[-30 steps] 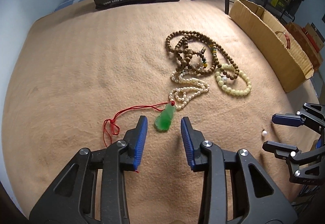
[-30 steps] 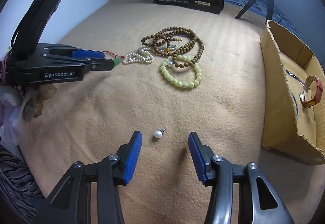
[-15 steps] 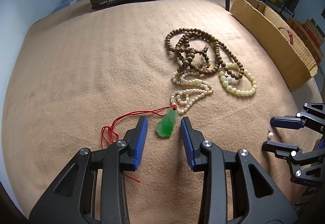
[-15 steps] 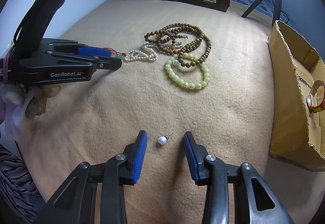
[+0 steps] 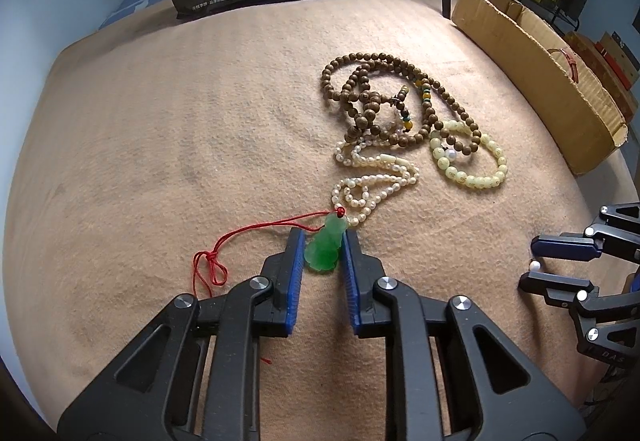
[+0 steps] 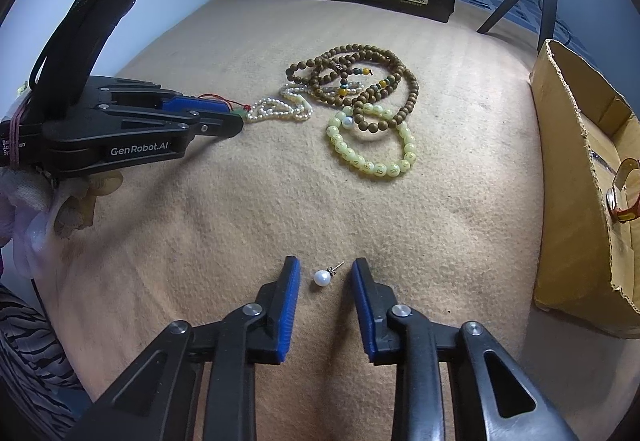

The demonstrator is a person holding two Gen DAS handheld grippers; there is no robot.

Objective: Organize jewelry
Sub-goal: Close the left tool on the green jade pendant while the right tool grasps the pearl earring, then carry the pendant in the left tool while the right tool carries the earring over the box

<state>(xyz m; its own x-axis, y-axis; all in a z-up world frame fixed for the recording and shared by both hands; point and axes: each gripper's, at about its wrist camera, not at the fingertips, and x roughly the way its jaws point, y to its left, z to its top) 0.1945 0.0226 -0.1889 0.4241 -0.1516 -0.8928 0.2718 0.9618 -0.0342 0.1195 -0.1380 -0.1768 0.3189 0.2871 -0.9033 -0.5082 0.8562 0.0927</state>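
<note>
The left gripper (image 5: pixel 322 255) is closing, pads touching the green pendant (image 5: pixel 326 247) between them. The right gripper (image 6: pixel 326 277) is closing around the pearl earring (image 6: pixel 322 276), jaws apart, not touching it.

Left black gripper with blue pads (image 5: pixel 322 255) angled steeply downward, jaws closing, right black blue-padded gripper (image 6: pixel 326 279) likewise, jaws closing

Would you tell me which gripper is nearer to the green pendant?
Left. The left gripper has the green pendant between its closing jaws, pads at its sides. The right gripper is off to the side, closing around the pearl earring.
</note>
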